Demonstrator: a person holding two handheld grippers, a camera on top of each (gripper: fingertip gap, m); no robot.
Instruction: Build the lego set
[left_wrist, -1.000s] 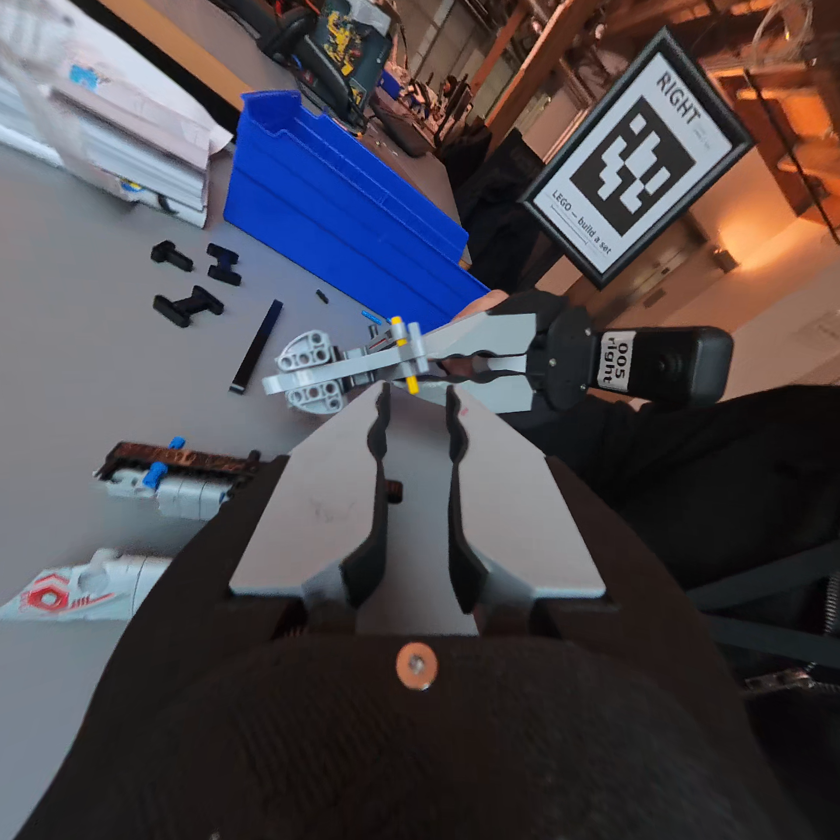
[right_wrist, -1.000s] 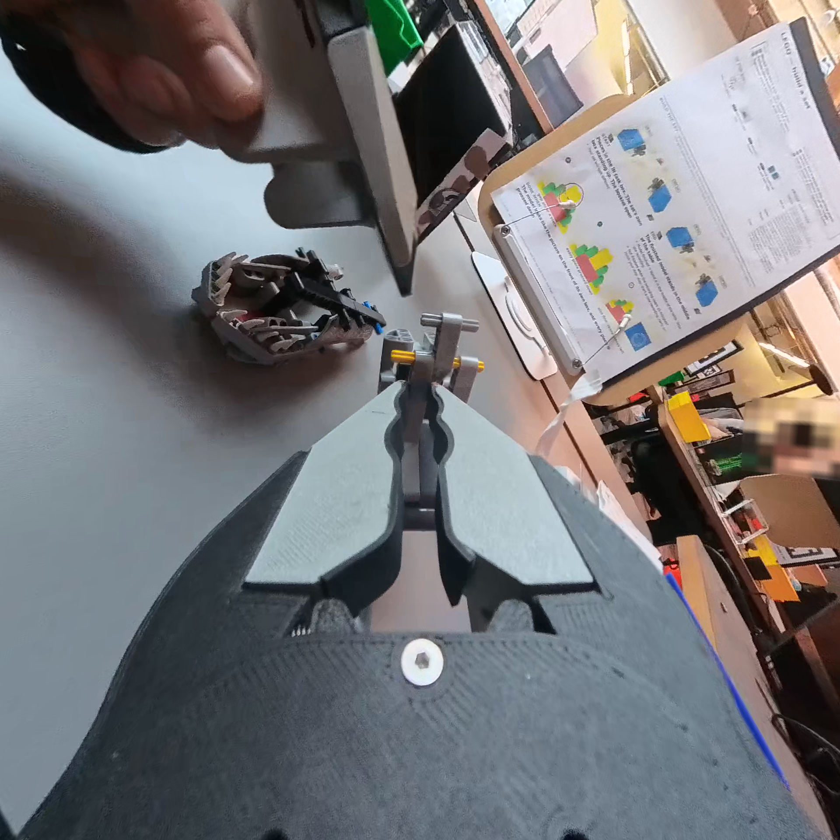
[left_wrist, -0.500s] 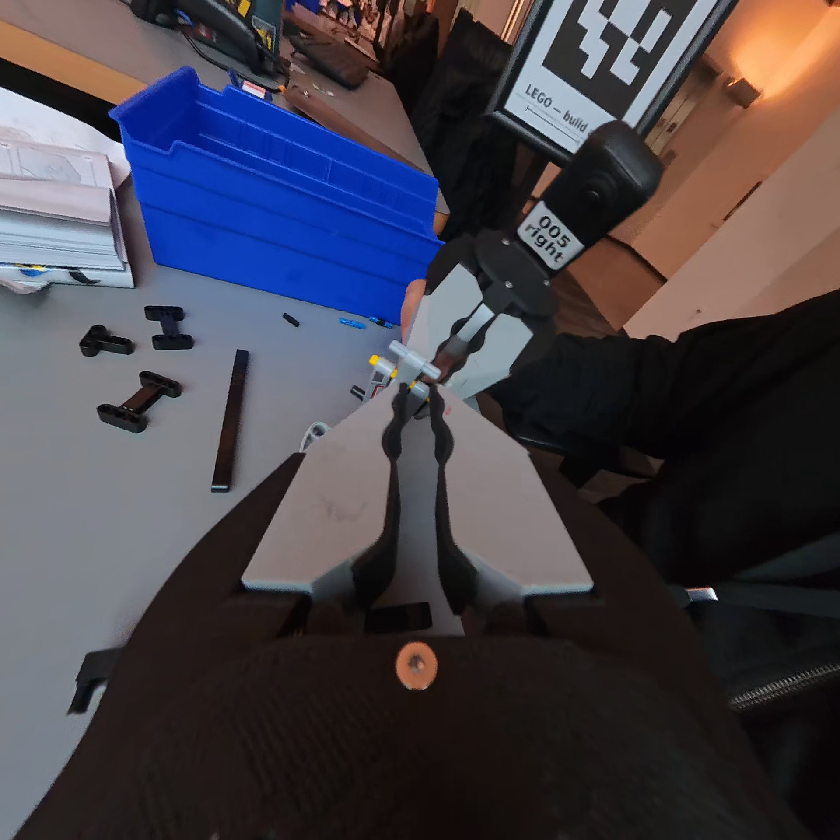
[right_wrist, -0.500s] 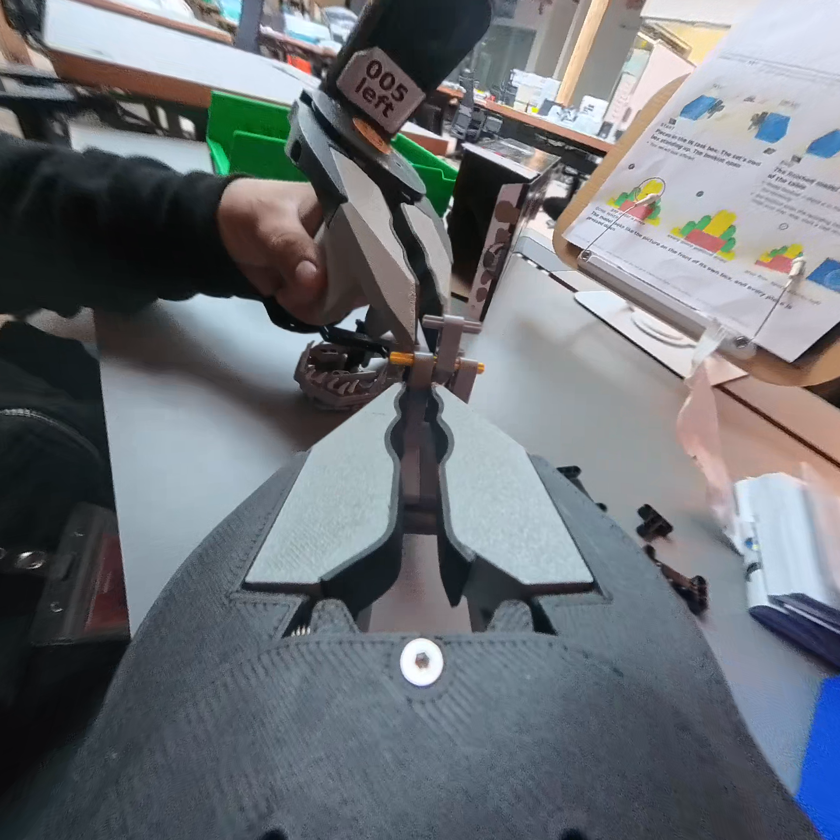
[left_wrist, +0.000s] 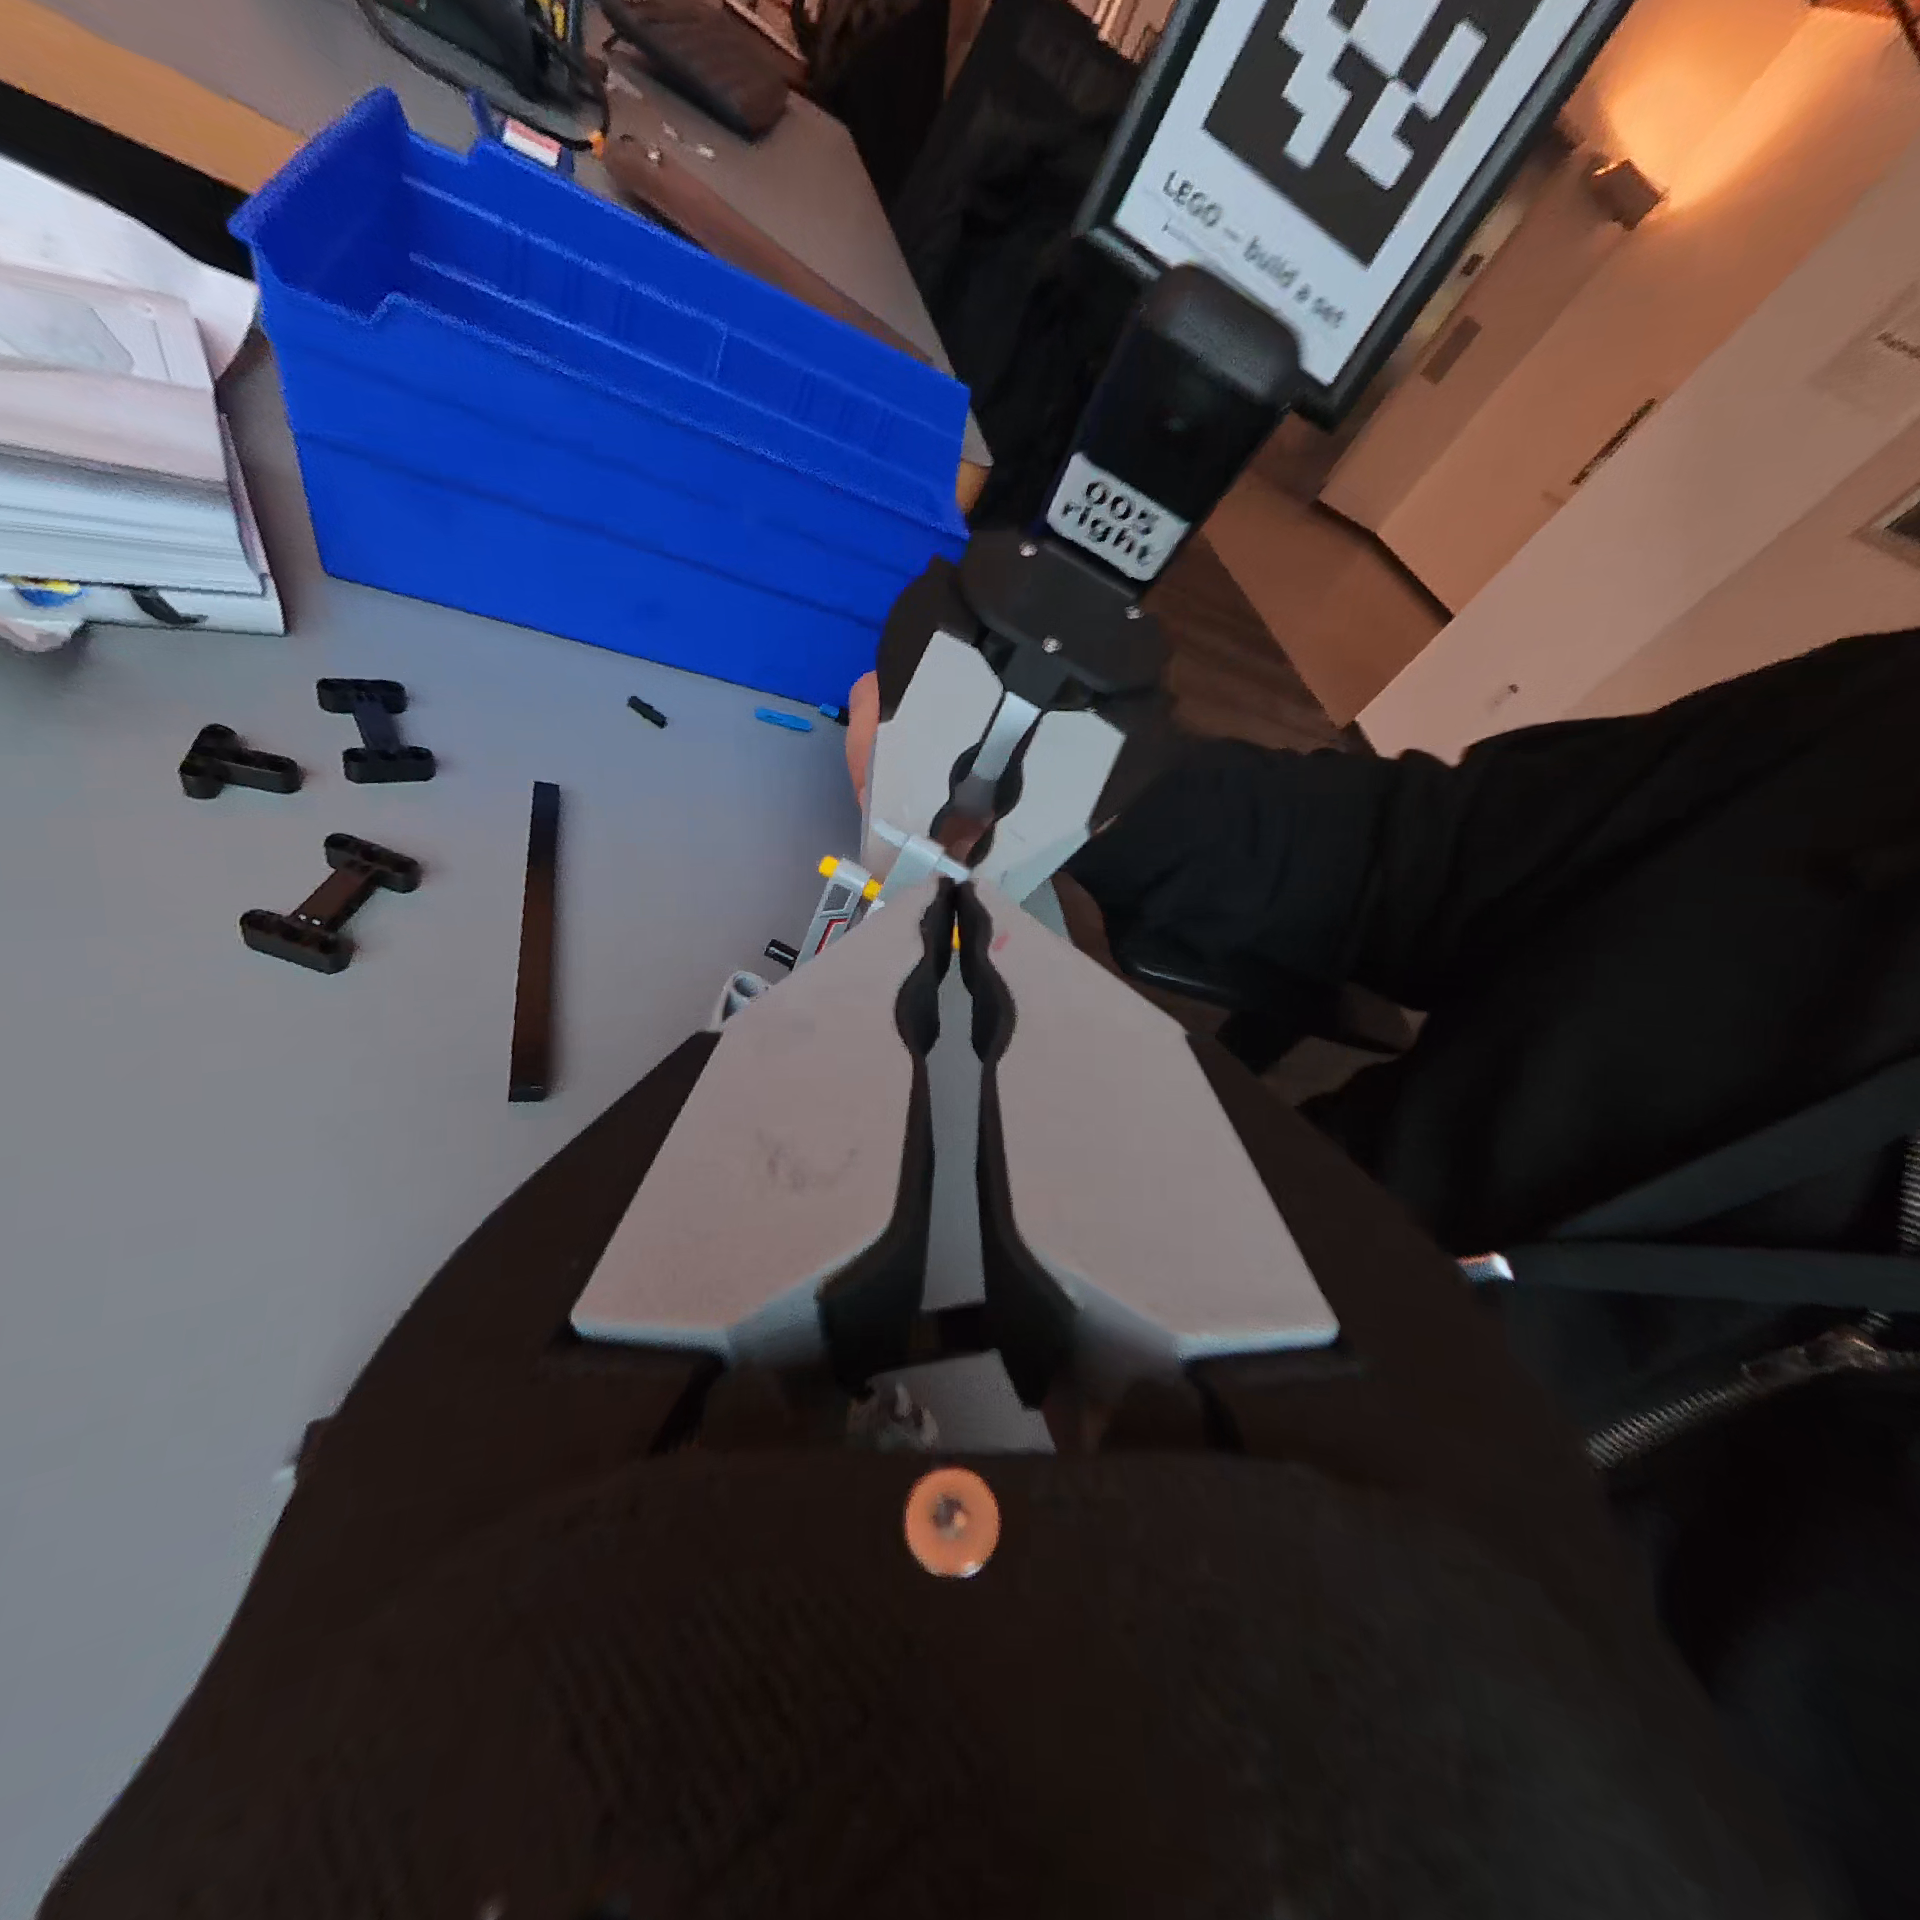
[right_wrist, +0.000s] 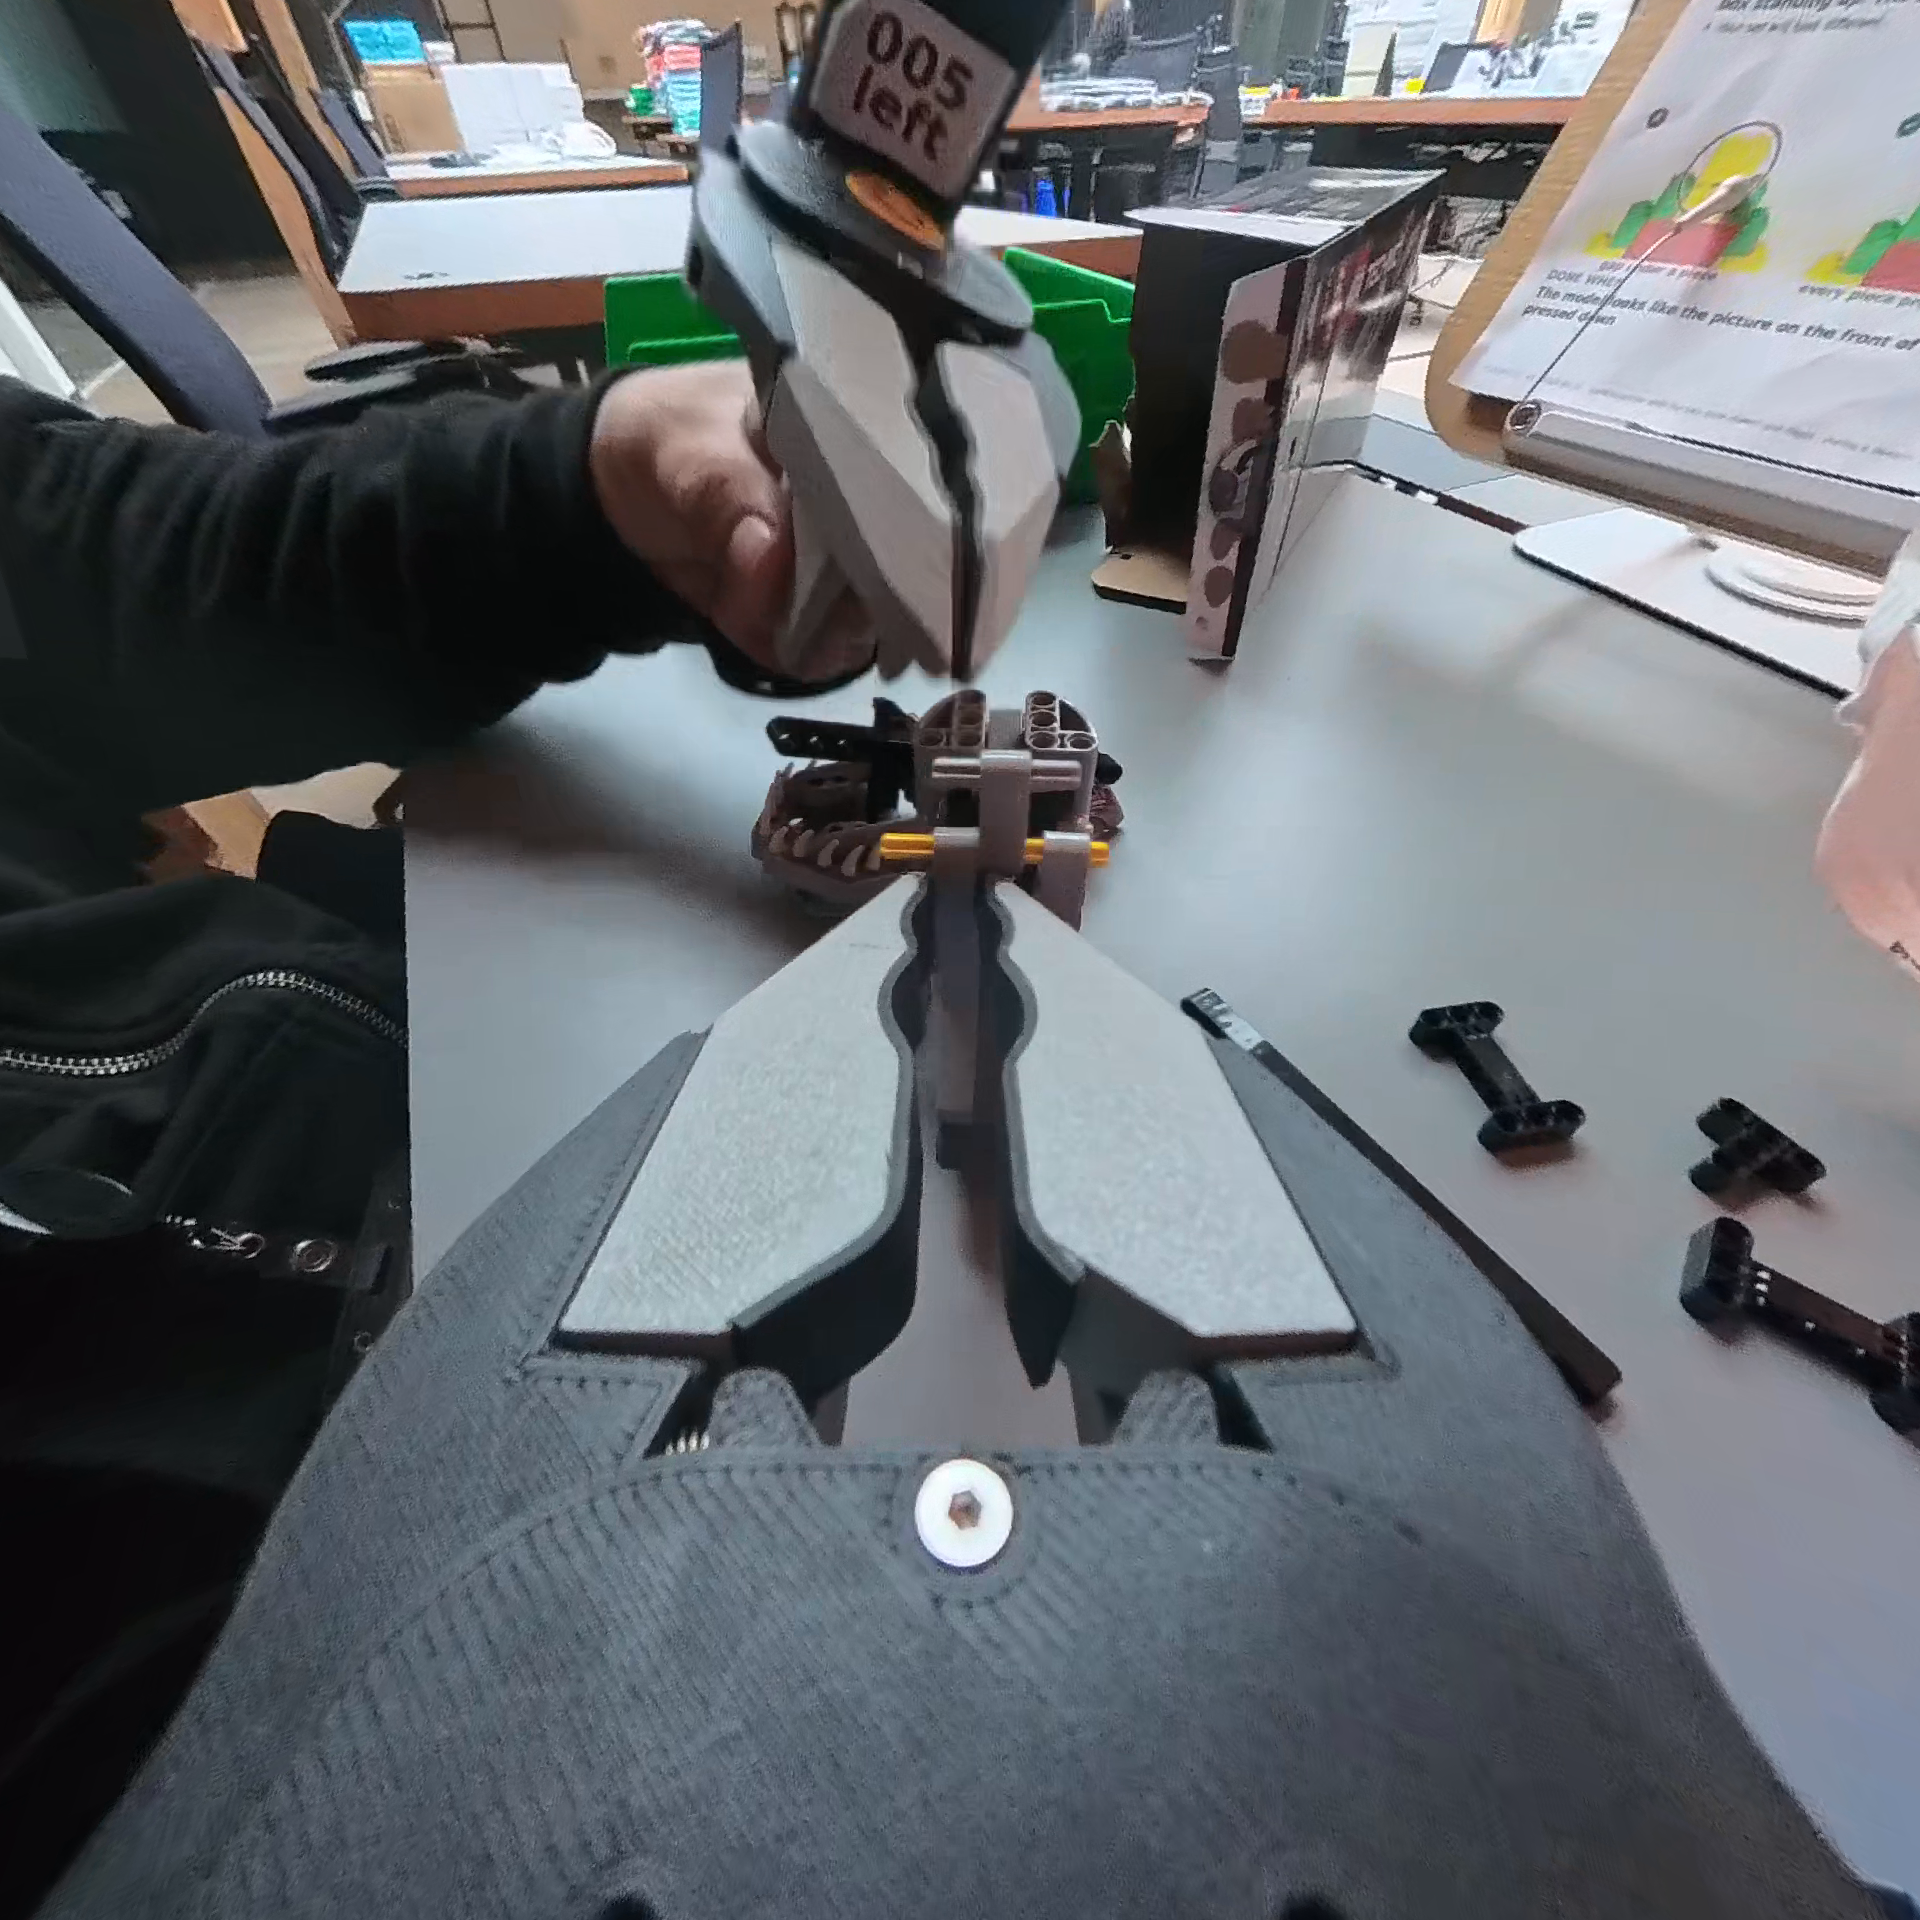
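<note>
In the left wrist view we see the bin (left_wrist: 623, 457) far on the table (left_wrist: 208, 1195), connectors (left_wrist: 332, 902) near-left of it, the strip (left_wrist: 535, 935) right of them, papers (left_wrist: 114, 468) far left.

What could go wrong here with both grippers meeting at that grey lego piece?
The right gripper pinches the grey assembly only by a thin beam, so a push from the shut left gripper could twist it loose. The yellow axle sticks out both sides and might slide. A dropped piece could land on the toothed model below.
</note>
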